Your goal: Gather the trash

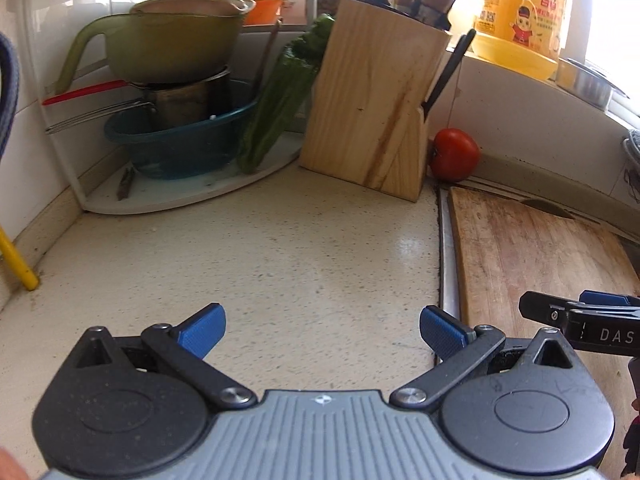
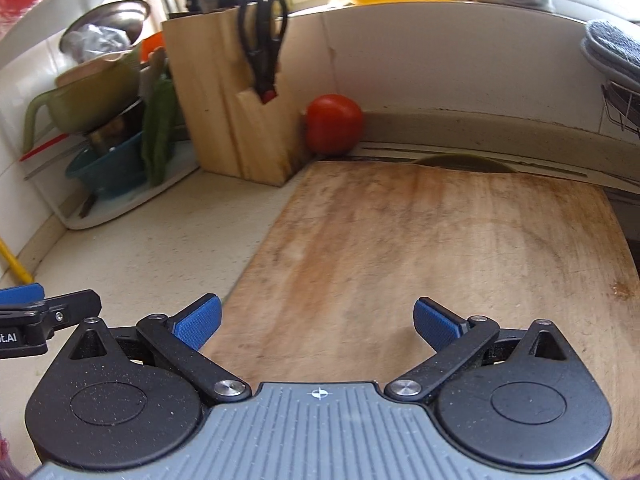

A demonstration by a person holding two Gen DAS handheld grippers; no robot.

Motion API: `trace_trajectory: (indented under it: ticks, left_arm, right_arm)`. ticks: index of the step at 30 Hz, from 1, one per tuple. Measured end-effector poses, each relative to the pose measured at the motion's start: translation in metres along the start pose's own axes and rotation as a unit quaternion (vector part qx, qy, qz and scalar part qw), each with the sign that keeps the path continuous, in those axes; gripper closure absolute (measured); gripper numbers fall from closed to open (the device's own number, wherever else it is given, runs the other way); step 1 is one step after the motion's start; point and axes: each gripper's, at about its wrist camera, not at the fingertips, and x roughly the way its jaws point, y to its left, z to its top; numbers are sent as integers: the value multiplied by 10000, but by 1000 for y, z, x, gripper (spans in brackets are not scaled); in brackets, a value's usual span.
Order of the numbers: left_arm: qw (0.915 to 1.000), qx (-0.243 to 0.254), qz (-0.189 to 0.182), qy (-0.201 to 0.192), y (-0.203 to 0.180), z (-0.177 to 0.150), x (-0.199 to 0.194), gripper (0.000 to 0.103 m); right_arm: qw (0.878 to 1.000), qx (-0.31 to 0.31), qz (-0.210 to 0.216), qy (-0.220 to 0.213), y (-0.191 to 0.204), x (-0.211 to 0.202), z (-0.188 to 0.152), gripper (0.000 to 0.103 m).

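Above the speckled cream stone countertop [image 1: 256,256], the left gripper [image 1: 322,330] hangs with its blue-padded jaws spread wide and nothing between them; beside it, over the worn, stained wooden cutting board [image 2: 432,248], the right gripper [image 2: 318,322] is likewise spread apart and empty. No trash can be picked out in either view: the bare counter shows only faint specks, and the board carries a small brownish crumb or chip [image 2: 621,290] near its right edge that is too small to identify. Where the trash lies, or where a bin stands, I cannot tell.

At the back corner of the counter stands a pale wooden knife block [image 1: 376,112] with black-handled scissors [image 2: 262,40] slotted in its side, and a round red tomato [image 1: 455,154] sits just beside it against the back wall, near the far left corner of the board. On a white corner shelf [image 1: 192,196] a green handled bowl [image 1: 168,44] is stacked on a metal pot inside a blue plastic basin [image 1: 180,140], with long green vegetables [image 1: 276,108] leaning between the stack and the block.

The likeliest error, in my judgement, is mistaking food for rubbish: the tomato and the greens look like ingredients. A reach toward that corner could also knock the tomato rolling or jostle the leaning greens and stacked bowls.

The board's right and near edges are cut off, a dark curved shape behind its far edge is half hidden, and the windowsill items wash out in glare.
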Motion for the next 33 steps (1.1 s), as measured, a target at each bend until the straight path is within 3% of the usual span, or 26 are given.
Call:
trace_trajectory:
  ticks: [9,33]
  left_arm:
    - [9997,182,-101,126,-20,8,21,1]
    - [9986,312,-225,366,-30,5,41,1]
  right_arm:
    - [9998,9,-152,-117,-20,13,9,0]
    - [9974,-547,-381,-278,-13,18,4,0]
